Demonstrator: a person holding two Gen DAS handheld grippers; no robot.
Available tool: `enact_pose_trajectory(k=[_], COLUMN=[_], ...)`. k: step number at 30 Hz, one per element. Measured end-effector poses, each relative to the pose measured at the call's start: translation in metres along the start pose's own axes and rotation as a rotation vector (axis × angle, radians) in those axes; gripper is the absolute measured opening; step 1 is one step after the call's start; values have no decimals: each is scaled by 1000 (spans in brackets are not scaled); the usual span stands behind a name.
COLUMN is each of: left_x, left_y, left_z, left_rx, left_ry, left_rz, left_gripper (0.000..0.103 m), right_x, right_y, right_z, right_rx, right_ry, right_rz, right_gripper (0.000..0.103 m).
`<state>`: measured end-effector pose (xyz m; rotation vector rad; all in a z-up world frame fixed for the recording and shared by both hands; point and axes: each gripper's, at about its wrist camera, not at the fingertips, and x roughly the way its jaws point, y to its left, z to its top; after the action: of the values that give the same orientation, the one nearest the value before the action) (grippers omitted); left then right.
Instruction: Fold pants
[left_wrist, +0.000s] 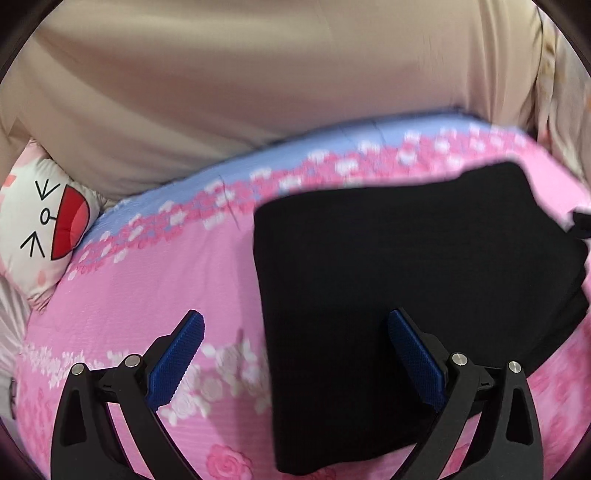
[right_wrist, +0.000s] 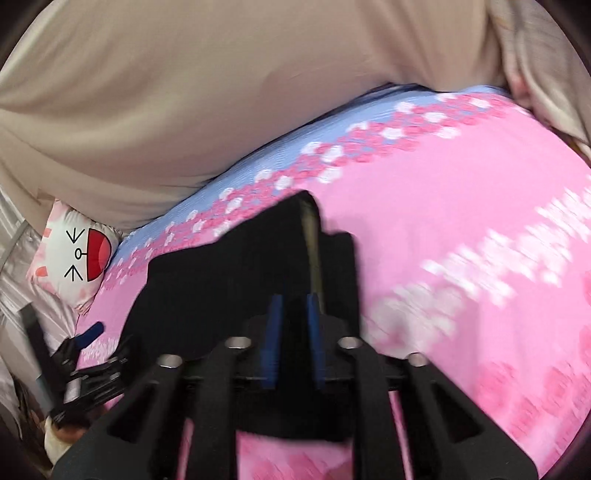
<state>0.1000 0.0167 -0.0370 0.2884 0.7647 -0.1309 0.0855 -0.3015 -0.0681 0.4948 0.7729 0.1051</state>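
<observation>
Pants (left_wrist: 406, 277), pink floral bedsheet (left_wrist: 166, 280), beige quilt (left_wrist: 221, 92)

No legible words, brand names, labels or numbers appear in either of my wrist views. The only drawn marks stand on the white cushion (left_wrist: 44, 225) at the left edge of the bedspread (left_wrist: 147, 288): black strokes forming a cartoon face, with two arrow-like eyes, a small circle-and-line nose and a red open mouth. The same face shows on the cushion in my right wrist view. These are pictorial signs, not writing. The bedspread carries only a printed pattern of pink and white flowers, no lettering.
</observation>
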Motion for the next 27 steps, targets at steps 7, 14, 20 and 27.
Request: enact_pose_trajectory(k=[7,14,20,27], left_x=[4,6,-2,2], left_y=[9,19,18,9], left_z=[-7,-16,-12,-14], left_rx=[-83,-104,-88,-53], left_ry=[12,38,36,22], left_rz=[-34,-90,-86,-33], left_gripper=[98,98,98,98], right_x=[12,-1,-64,29], right_y=[4,-15,1,100], right_z=[-12,-48,-12,50], right_rx=[-72,-79,-66,-326], right_ry=[28,62,-183,-23], right_rz=[50,20,21,118], right_gripper=[40,15,20,20])
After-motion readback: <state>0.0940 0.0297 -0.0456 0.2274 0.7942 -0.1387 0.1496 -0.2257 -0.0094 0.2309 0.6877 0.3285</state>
